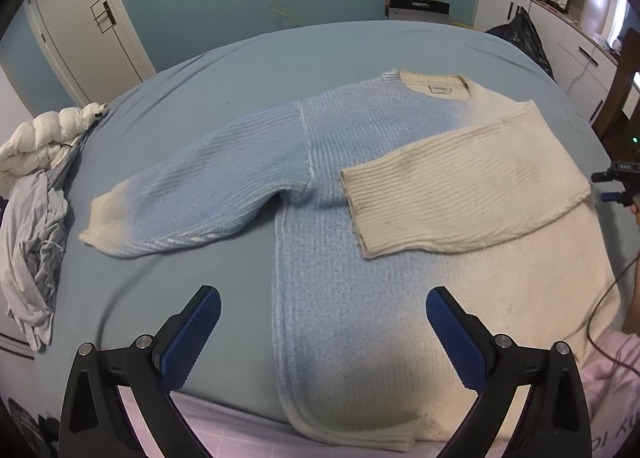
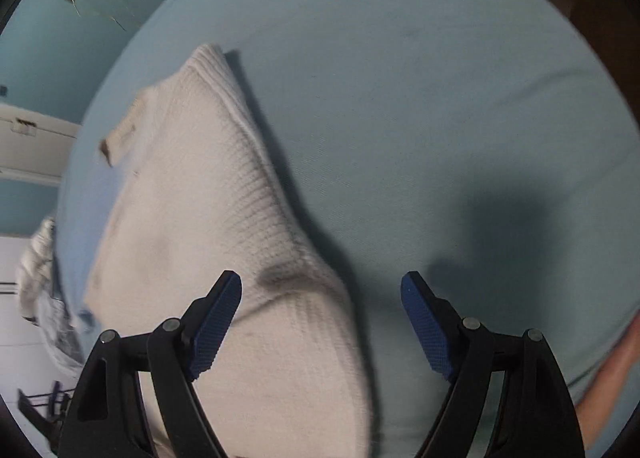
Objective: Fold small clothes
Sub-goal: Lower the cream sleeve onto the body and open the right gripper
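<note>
A knitted sweater [image 1: 340,258], blue on its left half and cream on its right, lies flat on the blue bed [image 1: 240,70]. Its cream sleeve [image 1: 440,194] is folded across the chest, while the blue sleeve [image 1: 192,194] stretches out to the left. Over the hem hovers my left gripper [image 1: 324,298], open and holding nothing. My right gripper [image 2: 322,322] is open above the sweater's [image 2: 192,198] cream side edge, and its pads touch no cloth. In the left wrist view the right gripper [image 1: 618,186] shows at the far right edge.
A grey crumpled garment [image 1: 32,242] and a white puffer jacket [image 1: 44,138] sit at the bed's left edge. White cabinets [image 1: 560,30] and a black bag [image 1: 520,34] stand at the back right. A pink sleeve [image 1: 612,378] and a cable [image 1: 600,306] are near the right.
</note>
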